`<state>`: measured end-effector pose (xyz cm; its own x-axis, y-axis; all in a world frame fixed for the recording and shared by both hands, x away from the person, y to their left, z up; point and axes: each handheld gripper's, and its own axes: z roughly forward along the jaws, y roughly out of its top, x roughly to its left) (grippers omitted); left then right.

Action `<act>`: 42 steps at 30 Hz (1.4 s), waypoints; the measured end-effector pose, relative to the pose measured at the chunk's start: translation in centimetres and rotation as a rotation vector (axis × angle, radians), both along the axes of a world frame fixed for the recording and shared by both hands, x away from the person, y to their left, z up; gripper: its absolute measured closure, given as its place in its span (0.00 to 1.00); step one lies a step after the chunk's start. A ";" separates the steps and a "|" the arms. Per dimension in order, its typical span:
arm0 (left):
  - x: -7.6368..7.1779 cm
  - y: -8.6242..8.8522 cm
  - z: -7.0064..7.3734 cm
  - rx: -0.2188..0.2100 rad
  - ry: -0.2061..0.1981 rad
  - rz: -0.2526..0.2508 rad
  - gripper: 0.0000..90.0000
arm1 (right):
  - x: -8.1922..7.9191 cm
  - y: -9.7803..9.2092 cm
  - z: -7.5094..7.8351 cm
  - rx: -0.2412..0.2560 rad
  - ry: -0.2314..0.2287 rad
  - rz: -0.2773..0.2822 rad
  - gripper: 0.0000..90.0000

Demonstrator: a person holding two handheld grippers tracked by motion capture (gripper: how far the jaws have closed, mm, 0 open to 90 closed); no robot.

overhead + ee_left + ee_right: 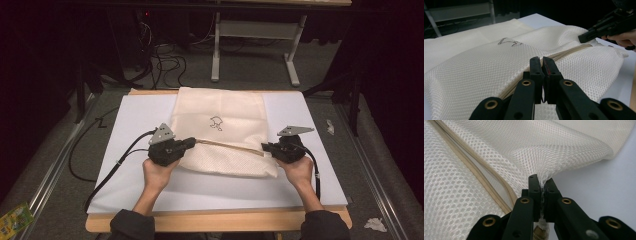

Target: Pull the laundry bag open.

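- The mesh laundry bag lies across the centre of the high view on the white mat, and I hold it stretched between both grippers along its near, zippered edge.
- My left gripper, left of centre, is clenched on the bag; in the left gripper view its jaws sit pressed together at the zipper, though I cannot tell whether they pinch the pull tab or just the tape.
- My right gripper, right of centre, is clamped on a pinch of mesh at the bag's end, which bunches up between the jaws in the right gripper view.
- Judging from this, the step is working the zipper along its track.
- To do it well, I keep the right grip firm as an anchor, hold the seam taut and straight, and pull the left hand in line with the track, low over the mat, so the mesh does not snag.
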<state>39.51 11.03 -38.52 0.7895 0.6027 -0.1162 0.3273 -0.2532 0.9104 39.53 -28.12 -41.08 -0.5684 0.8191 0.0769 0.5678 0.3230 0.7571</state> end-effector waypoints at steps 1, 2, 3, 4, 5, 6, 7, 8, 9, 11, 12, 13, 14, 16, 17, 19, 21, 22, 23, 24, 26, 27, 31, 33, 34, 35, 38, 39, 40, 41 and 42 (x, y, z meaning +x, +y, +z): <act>0.0 0.0 0.0 0.000 0.001 0.000 0.97 | 0.0 0.0 0.0 0.000 0.000 0.000 0.98; 0.0 0.0 0.0 0.001 0.000 0.001 0.97 | 0.0 0.0 0.0 -0.002 -0.001 0.001 0.98; 0.0 0.0 0.0 0.000 0.000 0.000 0.97 | 0.0 0.0 0.0 -0.005 -0.001 0.001 0.98; 0.0 0.1 0.0 0.002 -0.002 0.002 0.97 | 0.0 0.0 0.0 -0.003 -0.001 0.002 0.98; -0.1 0.2 0.1 0.002 -0.005 0.006 0.97 | 0.0 0.0 0.0 -0.001 -0.003 0.001 0.98; -0.1 0.4 0.2 0.004 -0.004 0.006 0.97 | 0.0 0.0 0.0 -0.003 -0.005 0.001 0.98; -0.1 0.4 0.2 0.004 -0.004 0.006 0.97 | 0.0 0.0 0.0 -0.003 -0.005 0.001 0.98; -0.1 0.6 0.3 0.006 -0.010 0.013 0.97 | 0.1 -0.1 0.0 -0.006 -0.008 0.000 0.98; -0.2 0.7 0.4 0.003 -0.011 0.016 0.97 | 0.1 -0.1 0.0 -0.006 -0.009 0.000 0.98; -0.2 0.9 0.4 0.000 -0.007 0.016 0.97 | 0.1 -0.1 -0.1 -0.001 -0.008 0.001 0.98; -0.2 0.9 0.4 0.002 -0.008 0.018 0.97 | 0.0 -0.1 -0.1 -0.001 -0.007 0.000 0.98; -0.2 0.9 0.4 0.002 -0.008 0.018 0.97 | 0.0 -0.1 -0.1 -0.001 -0.007 0.000 0.98; -0.2 0.9 0.3 0.002 -0.008 0.019 0.97 | 0.0 -0.1 -0.1 -0.008 -0.008 0.001 0.98; -0.1 1.0 0.2 -0.003 -0.006 0.020 0.97 | -0.1 0.0 -0.1 -0.010 -0.018 -0.004 0.98; -0.1 1.0 0.2 -0.004 -0.005 0.020 0.97 | 0.0 0.0 0.0 -0.007 -0.017 -0.004 0.98; -0.1 1.1 0.2 -0.002 -0.006 0.019 0.97 | 0.0 0.0 0.0 -0.009 -0.017 0.001 0.98; -0.1 1.2 0.1 -0.005 -0.004 0.023 0.97 | 0.0 0.1 0.0 -0.008 -0.019 0.004 0.98; -0.1 1.3 0.0 -0.005 -0.004 0.029 0.97 | 0.0 0.1 0.0 -0.009 -0.019 0.006 0.98; -0.1 1.3 0.0 -0.005 -0.004 0.029 0.97 | 0.0 0.1 0.0 -0.009 -0.019 0.006 0.98; -0.1 1.5 0.0 -0.009 0.001 0.034 0.97 | 0.0 0.1 -0.1 -0.015 -0.020 0.004 0.98; -0.1 1.9 0.0 -0.013 0.006 0.041 0.97 | 0.0 -0.1 -0.1 -0.010 -0.012 -0.002 0.98; -0.1 1.9 0.0 -0.013 0.006 0.041 0.97 | 0.0 -0.1 -0.1 -0.010 -0.012 -0.002 0.98; -0.2 2.6 0.2 -0.015 -0.002 0.056 0.97 | 0.1 -0.3 -0.1 -0.012 -0.009 -0.006 0.98; -0.2 2.9 0.2 -0.014 -0.001 0.061 0.97 | 0.1 -0.2 -0.1 -0.009 -0.011 -0.010 0.98; -0.2 3.0 0.2 -0.018 -0.001 0.065 0.97 | 0.1 -0.2 -0.1 -0.010 -0.011 -0.010 0.98; -0.2 3.2 0.2 -0.019 0.000 0.069 0.97 | 0.1 -0.2 -0.1 -0.011 -0.010 -0.010 0.98; -0.2 3.4 0.1 -0.023 0.004 0.072 0.97 | 0.1 -0.4 0.0 -0.017 -0.007 -0.008 0.98; -0.2 3.5 0.1 -0.017 0.003 0.072 0.97 | 0.1 -0.4 0.0 -0.017 -0.007 -0.008 0.98; -0.3 3.5 0.1 -0.016 0.004 0.072 0.97 | 0.1 -0.4 0.0 -0.014 -0.005 -0.012 0.98; -0.3 3.5 0.0 -0.017 0.004 0.074 0.97 | 0.1 -0.4 0.0 -0.016 -0.007 -0.009 0.98; -0.3 3.5 0.0 -0.017 0.004 0.074 0.97 | 0.1 -0.4 0.0 -0.016 -0.007 -0.009 0.98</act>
<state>39.24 14.58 -38.48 0.7424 0.6571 -0.1304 0.3483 -0.2124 0.9130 39.67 -28.56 -41.09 -0.5618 0.8251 0.0597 0.5650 0.3299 0.7562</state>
